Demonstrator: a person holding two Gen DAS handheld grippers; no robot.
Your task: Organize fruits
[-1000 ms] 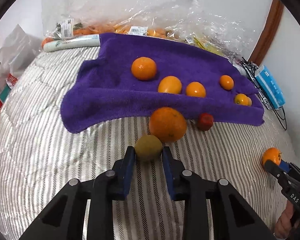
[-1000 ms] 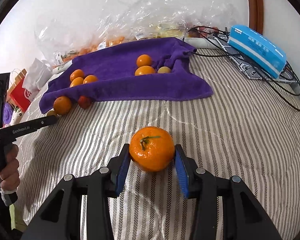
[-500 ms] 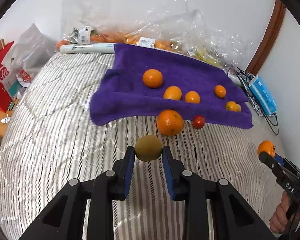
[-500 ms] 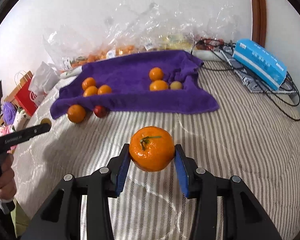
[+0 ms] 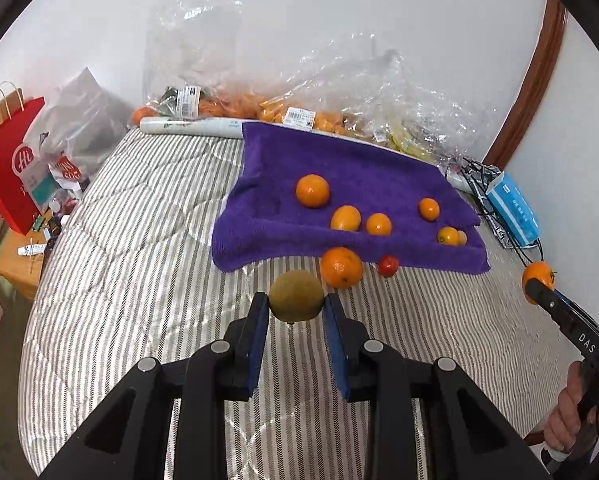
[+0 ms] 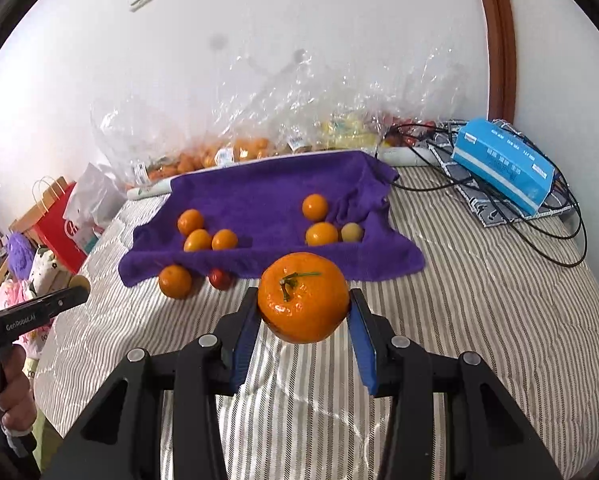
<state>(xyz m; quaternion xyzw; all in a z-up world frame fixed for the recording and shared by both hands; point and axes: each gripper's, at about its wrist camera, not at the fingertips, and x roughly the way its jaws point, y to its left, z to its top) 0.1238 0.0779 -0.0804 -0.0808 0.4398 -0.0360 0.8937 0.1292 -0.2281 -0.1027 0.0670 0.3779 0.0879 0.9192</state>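
The left gripper [image 5: 296, 312] is squeezing a small green-brown fruit [image 5: 296, 295] between its blue pads and is holding it up in the air above the striped bed [image 5: 139, 264]. The right gripper [image 6: 303, 322] is squeezing a big orange with a green stem [image 6: 303, 297] and is also holding it above the bed, clear of the cover.

A purple towel [image 5: 351, 172] is lying on the bed near the wall. Five oranges are sitting on it: one big one [image 5: 312, 190] toward the back, two [image 5: 345, 218] [image 5: 378, 224] side by side nearer the front, one [image 5: 428, 209] off to the right, and one [image 5: 448, 235] by the right front edge. A small pale fruit [image 6: 352, 232] is touching that last orange.

Just in front of the towel, on the striped cover, another big orange [image 5: 341, 267] is lying beside a small red fruit [image 5: 388, 265]. They are near each other but not touching.

Clear plastic bags [image 5: 339, 92] with more fruit are piled against the wall behind the towel. A blue box [image 6: 503, 164] is sitting on black cables [image 6: 539, 236] at the right side of the bed. A red paper bag [image 5: 9, 160] is standing beside the bed on the left.
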